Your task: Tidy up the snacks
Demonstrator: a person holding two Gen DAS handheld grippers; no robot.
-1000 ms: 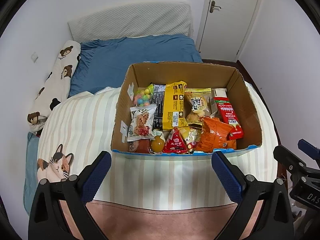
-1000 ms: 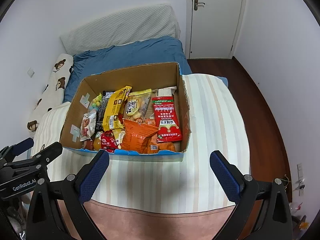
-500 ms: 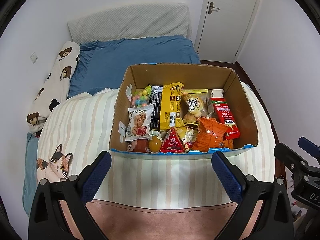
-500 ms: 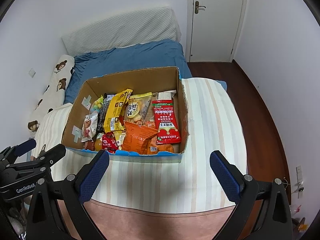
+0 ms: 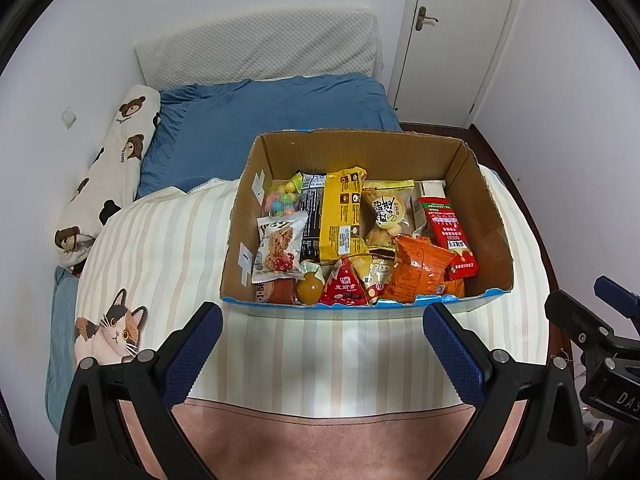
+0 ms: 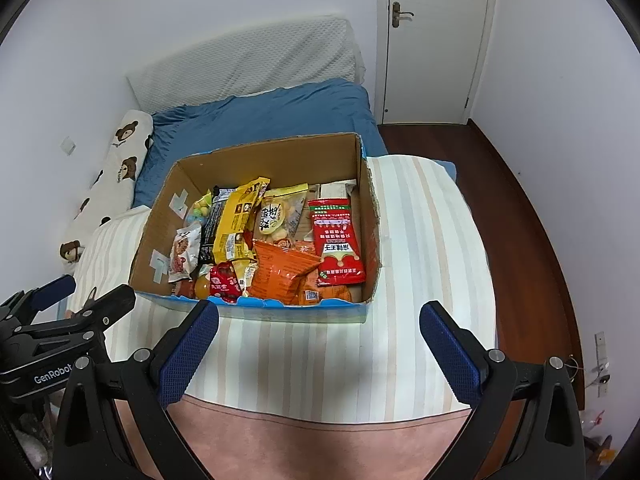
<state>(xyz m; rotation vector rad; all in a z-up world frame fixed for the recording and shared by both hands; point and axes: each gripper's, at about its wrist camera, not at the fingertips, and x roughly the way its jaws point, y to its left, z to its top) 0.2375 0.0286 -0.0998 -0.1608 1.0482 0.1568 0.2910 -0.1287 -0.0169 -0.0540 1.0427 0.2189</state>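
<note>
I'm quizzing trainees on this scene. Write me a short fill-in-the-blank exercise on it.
1. The snacks lie inside a ____ box on the striped blanket.
2. Both the left gripper and the right gripper are ____, holding nothing.
3. The long red packet lies against the box's ____ wall.
4. The door behind the bed is ____.

Missing words: cardboard; open; right; closed

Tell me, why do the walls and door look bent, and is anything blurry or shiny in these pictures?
Left wrist view: the fisheye lens bows the door and leaves black corners; the cardboard box is sharp, and glare shows on the orange packet. Right wrist view: same curving, strongest at the edges; the red packet is crisp with slight sheen, and the striped blanket is evenly lit, shadows soft.
</note>
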